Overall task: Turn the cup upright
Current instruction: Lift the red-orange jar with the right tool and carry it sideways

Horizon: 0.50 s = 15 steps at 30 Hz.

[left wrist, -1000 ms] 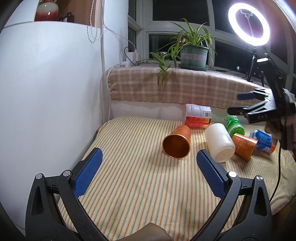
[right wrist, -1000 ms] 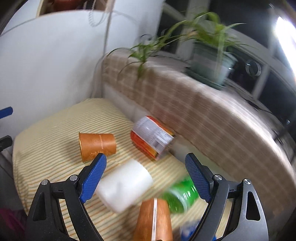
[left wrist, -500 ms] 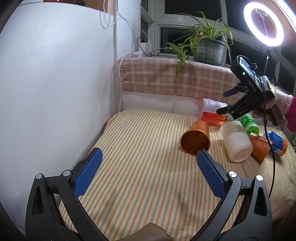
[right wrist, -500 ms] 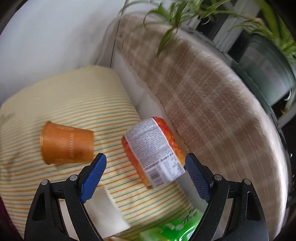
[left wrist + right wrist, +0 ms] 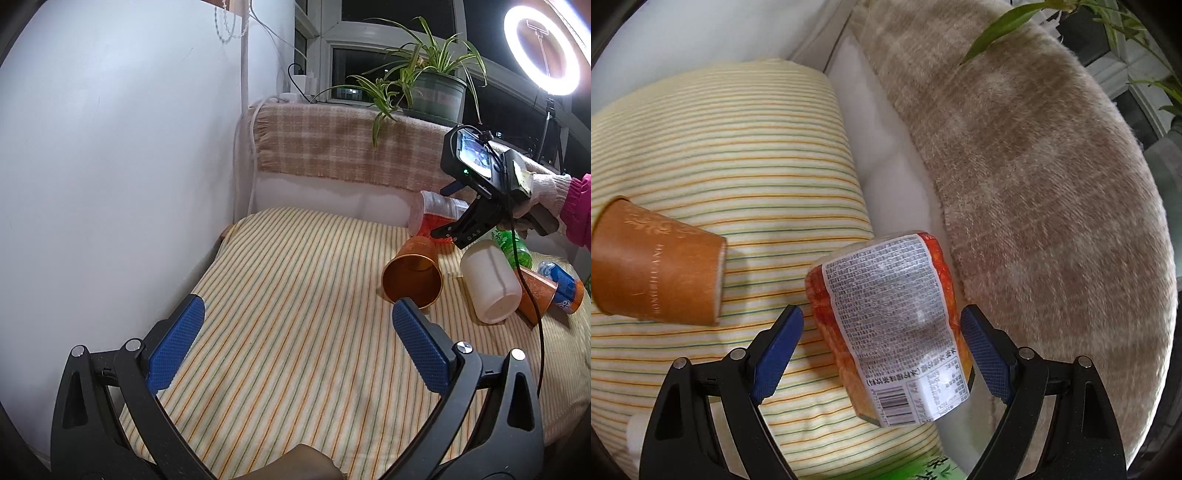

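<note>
Yellow striped cloth-covered bench (image 5: 295,332): carries all items. Beige plaid woollen blanket (image 5: 343,147): draped over the ledge behind. Clear plastic cup with red-orange printed label (image 5: 890,325): lying on its side at the bench's back edge, between the released fingers of the right gripper (image 5: 882,347), apparently ungripped. Orange paper cup (image 5: 413,273): on its side, just beside it. Left gripper (image 5: 295,343): fingers spread, holding nothing. Risk: thin wall may crush or slip; tipping could knock the neighbour.
</note>
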{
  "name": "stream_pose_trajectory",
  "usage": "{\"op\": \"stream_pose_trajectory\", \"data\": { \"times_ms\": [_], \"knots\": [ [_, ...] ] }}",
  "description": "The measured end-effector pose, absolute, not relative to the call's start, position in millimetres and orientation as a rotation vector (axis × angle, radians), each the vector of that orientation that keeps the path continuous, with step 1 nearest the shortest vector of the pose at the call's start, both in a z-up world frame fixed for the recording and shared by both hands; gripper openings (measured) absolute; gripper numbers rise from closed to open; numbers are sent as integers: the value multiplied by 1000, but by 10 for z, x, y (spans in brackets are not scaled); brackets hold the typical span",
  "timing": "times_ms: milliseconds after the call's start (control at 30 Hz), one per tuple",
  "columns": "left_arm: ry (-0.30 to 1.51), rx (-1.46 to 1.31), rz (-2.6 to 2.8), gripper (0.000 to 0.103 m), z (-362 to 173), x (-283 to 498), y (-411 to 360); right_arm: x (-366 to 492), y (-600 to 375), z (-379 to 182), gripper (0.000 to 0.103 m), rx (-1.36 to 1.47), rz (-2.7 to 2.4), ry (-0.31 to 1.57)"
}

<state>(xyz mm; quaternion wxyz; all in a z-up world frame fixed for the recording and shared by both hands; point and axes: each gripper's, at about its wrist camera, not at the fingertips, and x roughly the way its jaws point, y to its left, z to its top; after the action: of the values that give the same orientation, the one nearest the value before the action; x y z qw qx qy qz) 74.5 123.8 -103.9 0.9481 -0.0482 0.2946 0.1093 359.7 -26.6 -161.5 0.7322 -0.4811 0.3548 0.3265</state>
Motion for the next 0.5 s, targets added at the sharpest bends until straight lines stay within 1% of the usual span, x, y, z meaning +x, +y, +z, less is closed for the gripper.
{"op": "stream_pose_trajectory", "data": {
  "times_ms": [333, 500],
  "knots": [
    [594, -97, 228, 103, -1018, 737, 1250, 3703, -78, -1875, 86, -1144, 674, 731],
    [588, -93, 235, 103, -999, 695, 1250, 3683, -62, -1856, 85, -1124, 685, 709]
  ]
}}
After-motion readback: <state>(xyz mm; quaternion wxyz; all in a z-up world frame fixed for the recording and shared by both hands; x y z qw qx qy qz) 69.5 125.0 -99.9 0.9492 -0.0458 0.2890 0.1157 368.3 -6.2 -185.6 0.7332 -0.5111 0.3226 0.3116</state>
